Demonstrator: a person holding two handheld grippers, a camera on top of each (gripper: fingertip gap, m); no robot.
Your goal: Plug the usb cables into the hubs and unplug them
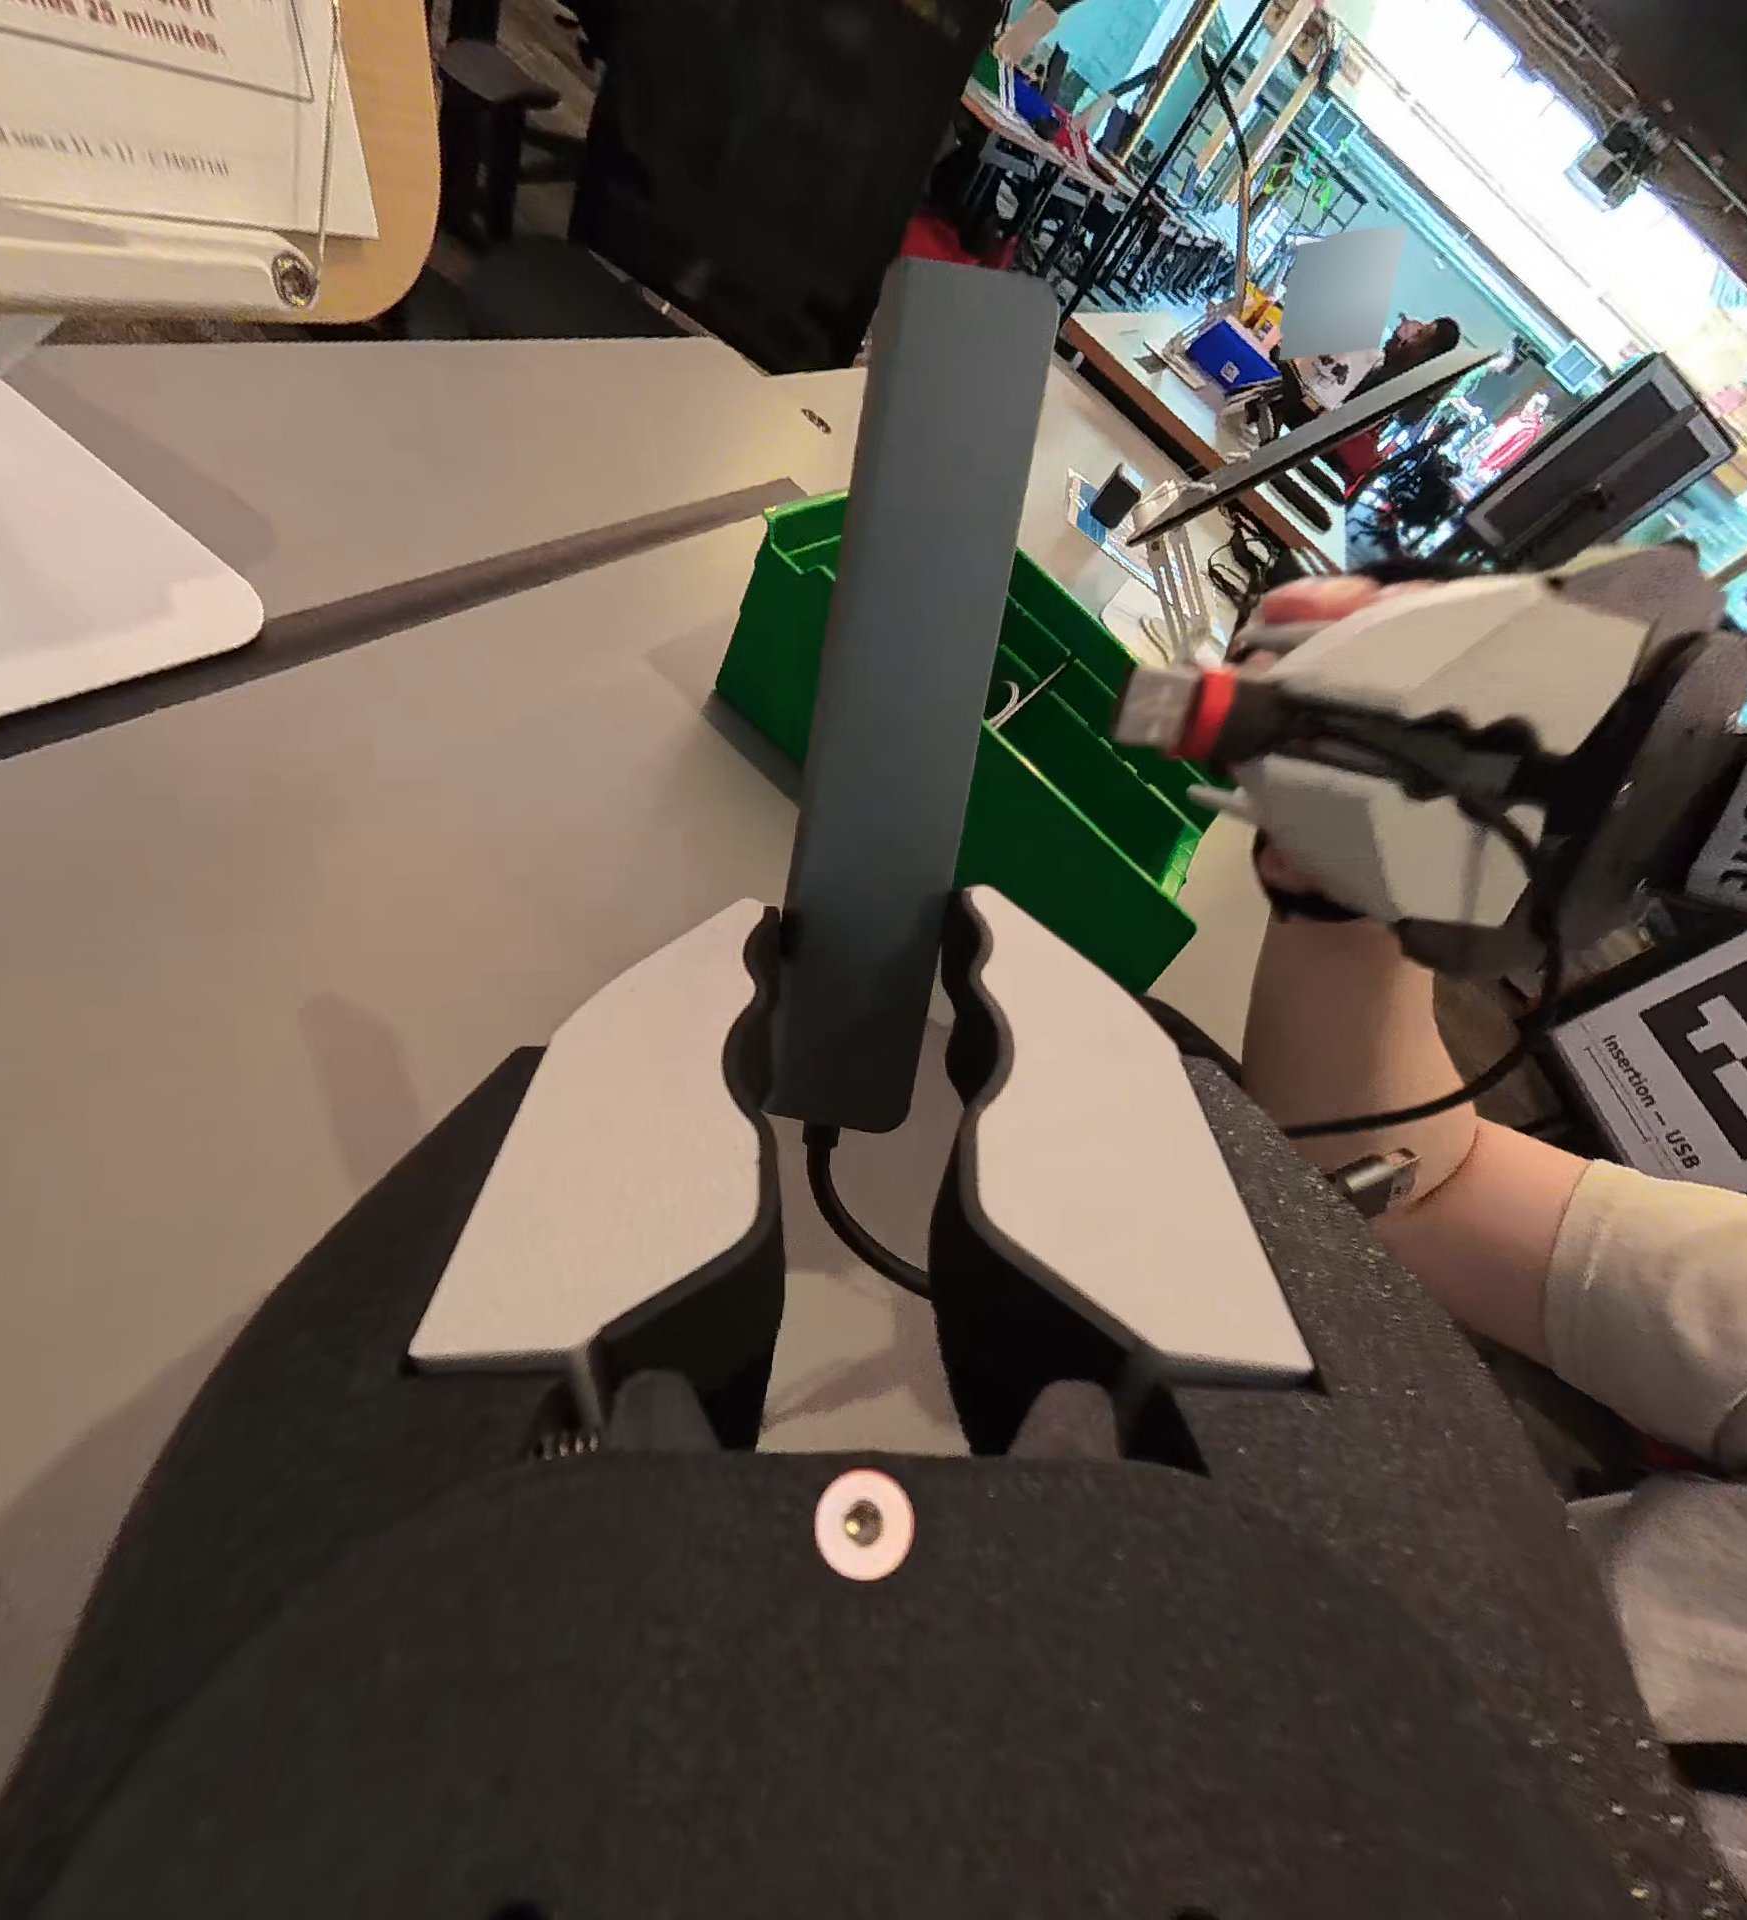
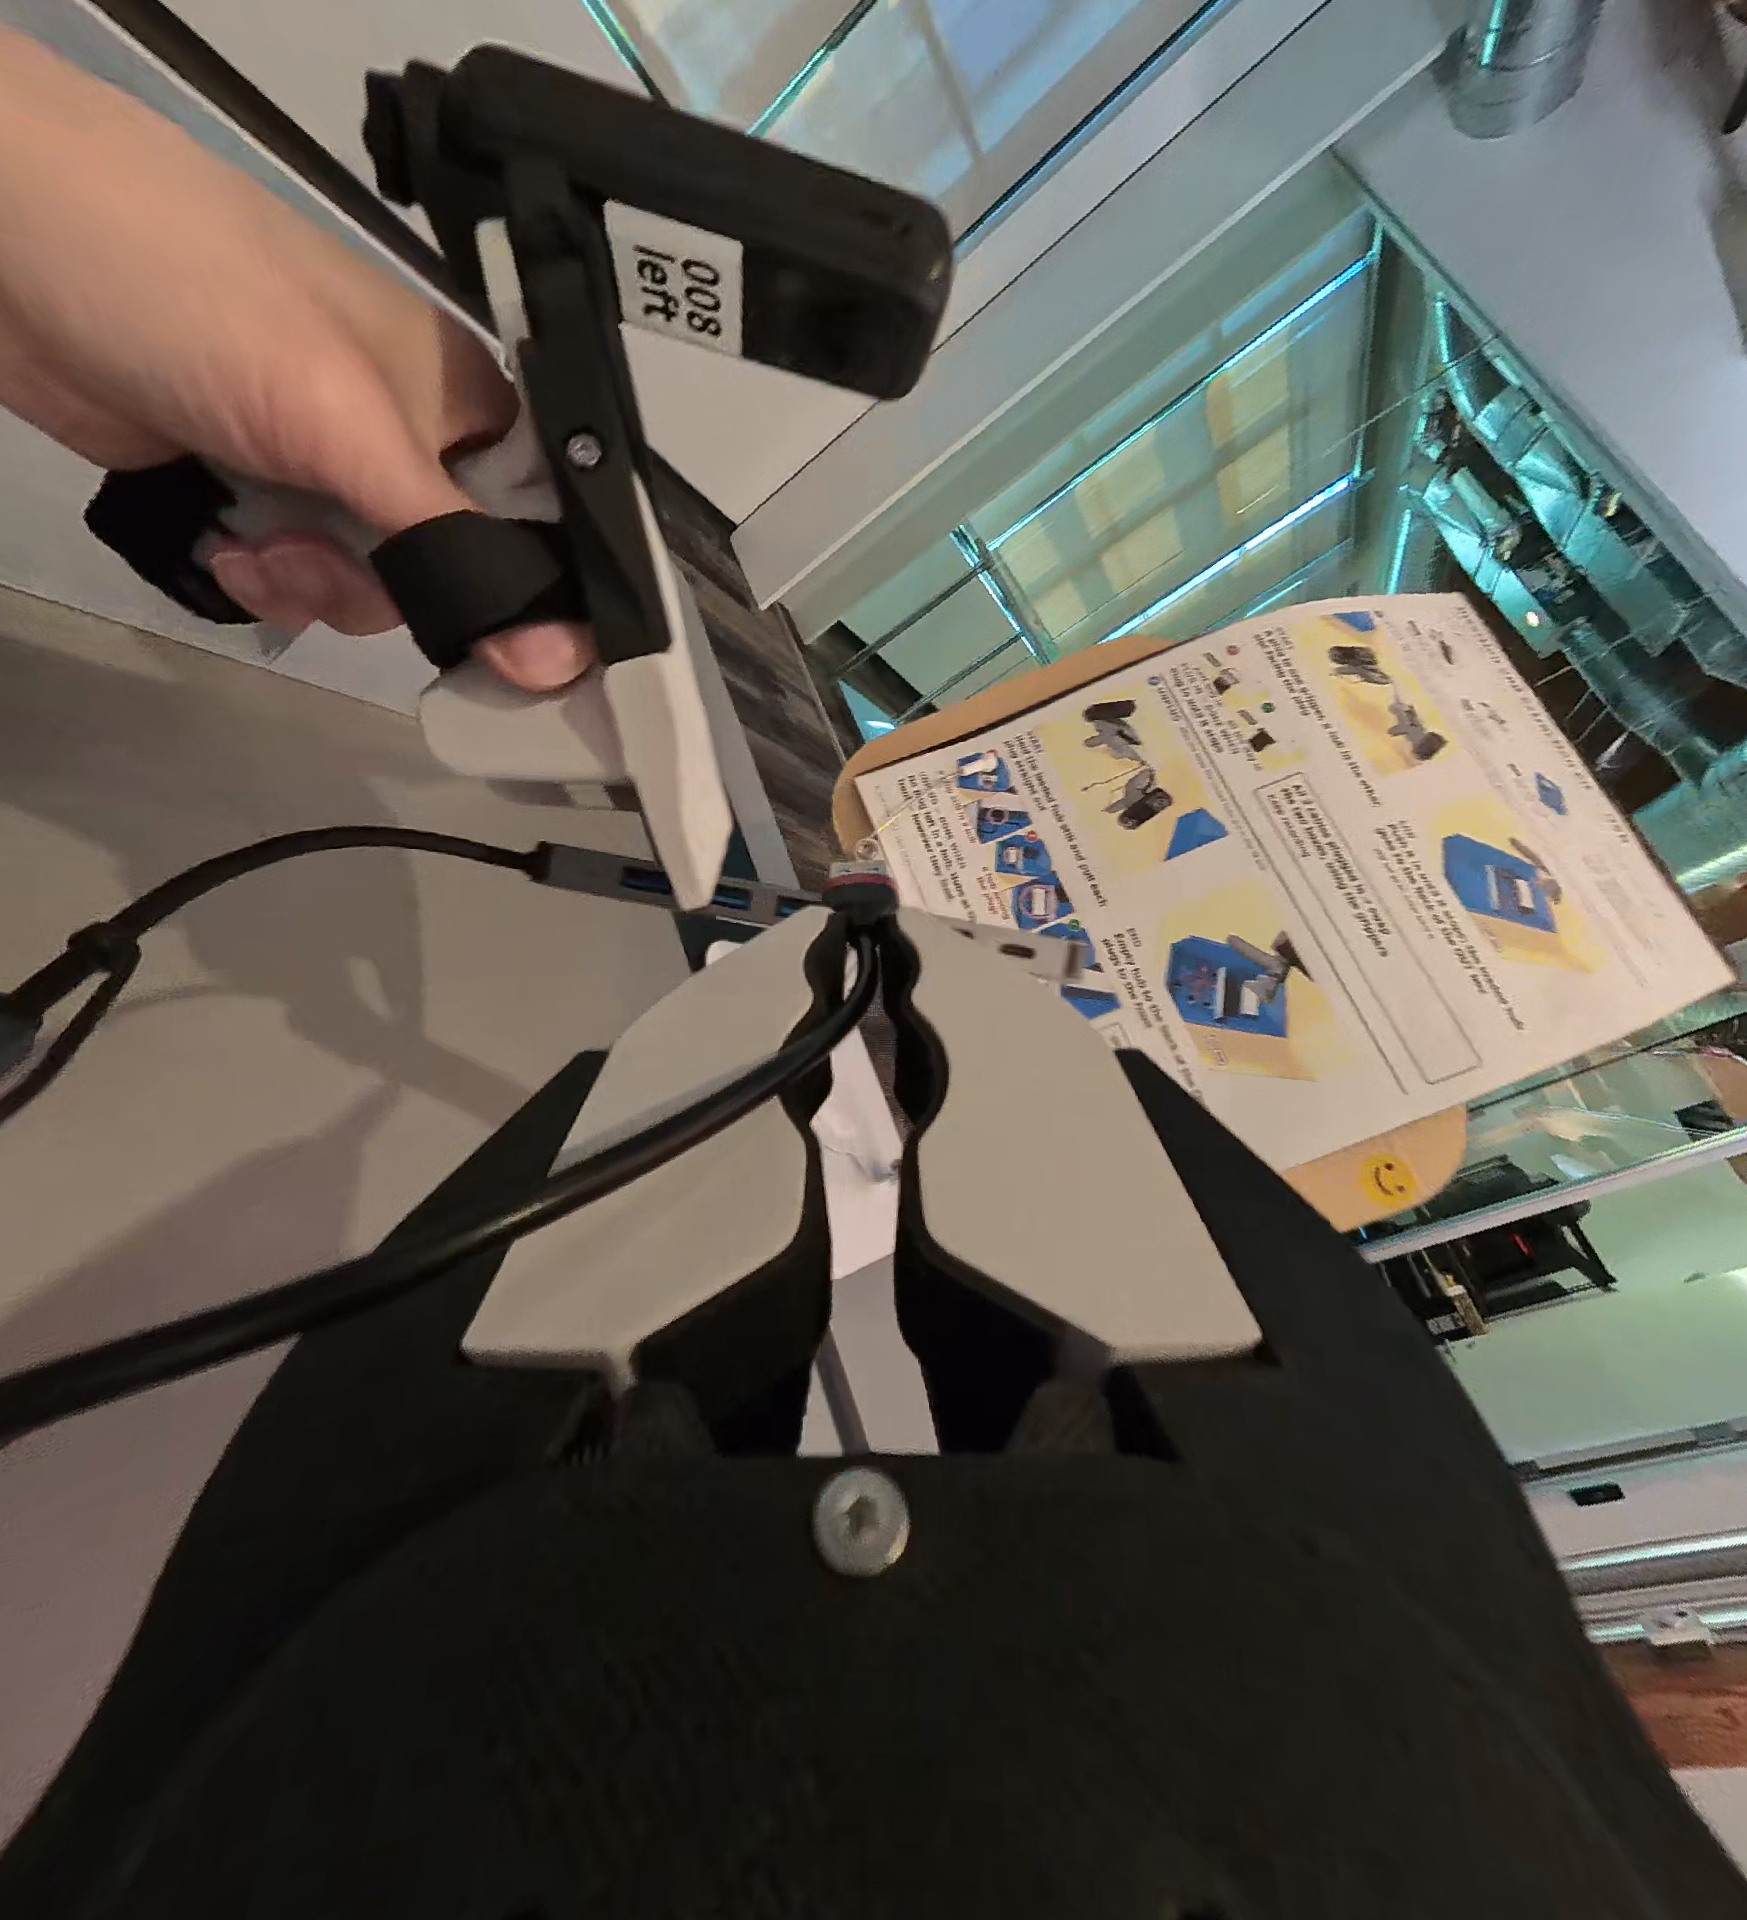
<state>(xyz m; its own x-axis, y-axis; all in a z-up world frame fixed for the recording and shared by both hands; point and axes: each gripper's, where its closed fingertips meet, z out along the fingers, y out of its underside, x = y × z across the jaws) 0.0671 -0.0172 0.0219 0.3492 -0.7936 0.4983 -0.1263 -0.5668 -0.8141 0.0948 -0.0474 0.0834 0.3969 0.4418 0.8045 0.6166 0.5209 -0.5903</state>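
My left gripper (image 1: 864, 925) is shut on the lower end of a slim grey USB hub (image 1: 931, 623), which stands up out of the fingers with its black lead (image 1: 853, 1226) trailing back between them. My right gripper (image 2: 858, 925) is shut on a USB plug with a red band (image 2: 858, 885), its black cable (image 2: 640, 1143) running back to the left. In the left wrist view the right gripper (image 1: 1253, 748) holds this plug (image 1: 1175, 712) a short way right of the hub, not inserted. In the right wrist view the hub (image 2: 734, 896) shows edge-on with blue ports, held by the left gripper (image 2: 687, 831).
A green bin (image 1: 1056, 821) sits on the grey table (image 1: 329, 831) behind the hub. A white monitor base (image 1: 69, 582) stands at the left. A marker card (image 1: 1742, 1049) lies at the right. An instruction sheet (image 2: 1264, 862) stands beyond the plug. A second silver connector (image 2: 1025, 951) hangs beside the right fingers. Spacing between my two grippers at the tips: around 8 centimeters.
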